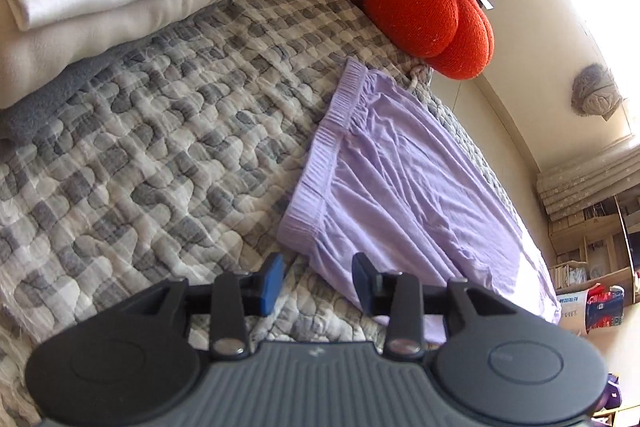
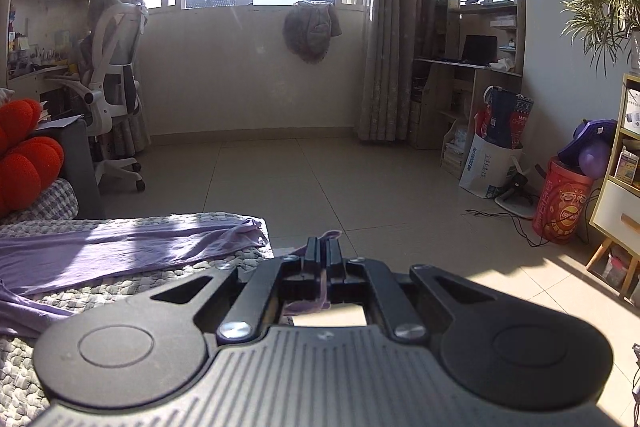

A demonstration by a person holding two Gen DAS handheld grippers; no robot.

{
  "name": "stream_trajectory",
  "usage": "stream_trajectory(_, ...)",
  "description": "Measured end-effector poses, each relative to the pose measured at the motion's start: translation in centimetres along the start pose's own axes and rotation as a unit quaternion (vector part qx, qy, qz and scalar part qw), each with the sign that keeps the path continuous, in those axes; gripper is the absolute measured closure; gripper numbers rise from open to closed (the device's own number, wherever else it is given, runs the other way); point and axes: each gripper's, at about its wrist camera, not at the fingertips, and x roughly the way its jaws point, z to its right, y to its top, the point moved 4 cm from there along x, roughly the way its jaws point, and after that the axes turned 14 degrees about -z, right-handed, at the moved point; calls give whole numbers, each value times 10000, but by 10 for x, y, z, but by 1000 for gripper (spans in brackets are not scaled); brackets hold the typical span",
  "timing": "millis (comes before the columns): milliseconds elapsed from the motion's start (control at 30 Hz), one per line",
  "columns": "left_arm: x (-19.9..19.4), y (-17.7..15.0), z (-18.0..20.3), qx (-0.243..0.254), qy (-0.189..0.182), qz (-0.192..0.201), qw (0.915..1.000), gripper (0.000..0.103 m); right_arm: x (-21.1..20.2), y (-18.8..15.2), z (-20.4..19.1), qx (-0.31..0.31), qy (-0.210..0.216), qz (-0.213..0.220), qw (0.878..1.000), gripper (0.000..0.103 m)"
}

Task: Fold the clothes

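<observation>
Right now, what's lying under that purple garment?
The purple garment lies on a grey checked quilt, which shows all around it. Whatever lies directly beneath the cloth is covered.

Lilac garment (image 1: 400, 187) partly hidden behind left fingers (image 1: 272, 279), its far end cropped.

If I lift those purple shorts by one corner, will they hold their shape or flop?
The purple shorts would probably flop: the thin fabric lies wrinkled on the quilt. The part pinched in the right gripper already bunches. Likely light, and the gathered waistband may sag less.
</observation>
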Motion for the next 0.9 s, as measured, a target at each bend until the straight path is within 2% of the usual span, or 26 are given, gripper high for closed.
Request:
stream_trajectory(100, 5, 1, -7, -295, -75, -53, 9995, 64, 1, -1, -2, -39, 16, -50, 10000, 100)
stream_trajectory(267, 13, 5, 8, -59, 80, 175, 9998, 63, 0, -2, -7, -137, 80, -57, 9999, 100)
stream_trajectory(433, 29, 9, 24, 434, 660, 226, 9966, 65, 5, -4, -11, -229, 49, -126, 9996, 100)
stream_trajectory(467, 29, 11, 26, 512, 791, 284, 9951, 85, 6, -4, -10, -235, 41, -143, 9996, 100)
stream_trajectory(533, 27, 13, 27, 570, 919, 368, 9935, 95, 9, -4, -8, -205, 41, -178, 9996, 100)
stream_trajectory(600, 19, 13, 26, 567, 923, 485, 9929, 96, 11, -3, -4, -118, 63, -210, 9997, 100)
stream_trajectory(767, -29, 17, 15, 277, 437, 1057, 9930, 97, 12, 0, 8, 207, 237, -234, 9992, 100)
stream_trajectory(900, -53, 20, 1, 31, 32, 1195, 9928, 97, 8, 3, 17, 559, 573, -267, 9964, 100)
